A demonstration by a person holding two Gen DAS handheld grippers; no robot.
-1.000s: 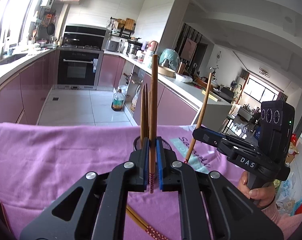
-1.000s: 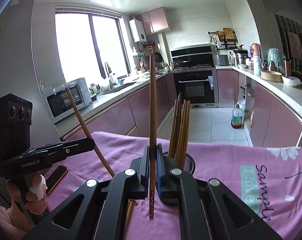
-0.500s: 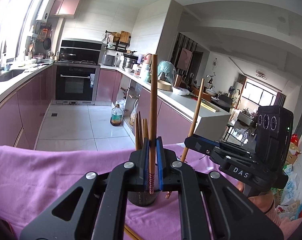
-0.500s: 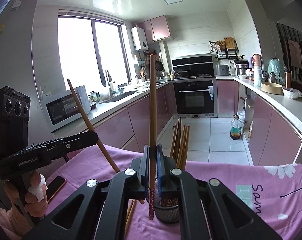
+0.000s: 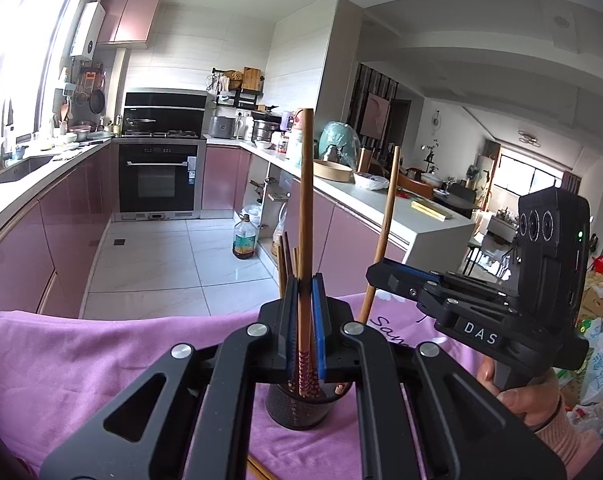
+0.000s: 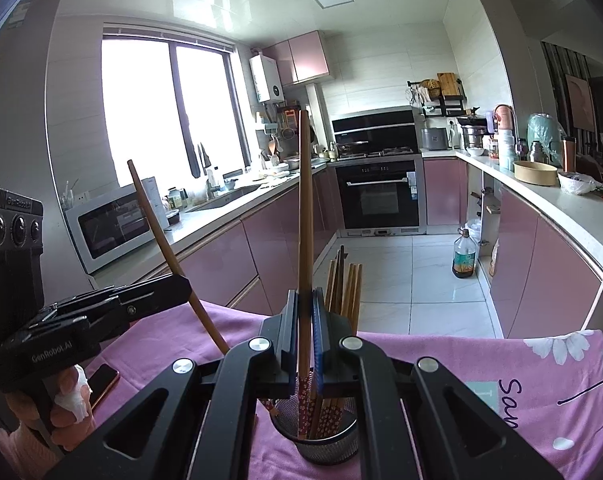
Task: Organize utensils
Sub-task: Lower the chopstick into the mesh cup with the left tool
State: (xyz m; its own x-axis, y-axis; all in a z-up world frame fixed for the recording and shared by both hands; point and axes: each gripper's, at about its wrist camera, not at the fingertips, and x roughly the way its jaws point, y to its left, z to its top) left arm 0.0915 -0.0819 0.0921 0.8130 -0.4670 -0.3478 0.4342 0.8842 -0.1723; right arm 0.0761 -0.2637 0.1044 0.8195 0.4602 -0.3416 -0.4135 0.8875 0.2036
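**Two chopsticks held over a mesh holder**

Left gripper (image 5: 304,316) clamped on an upright brown wooden chopstick (image 5: 304,216); right gripper (image 6: 306,320) likewise gripping another long wooden chopstick (image 6: 304,216). Both poised above a round dark mesh utensil holder (image 6: 329,450) on pink cloth (image 6: 441,356). Only in the right view: red-patterned chopstick ends inside, phone (image 6: 103,380) at left.

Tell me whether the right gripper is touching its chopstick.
Touching. The right wrist view shows the right gripper with its jaws shut on the upright chopstick.
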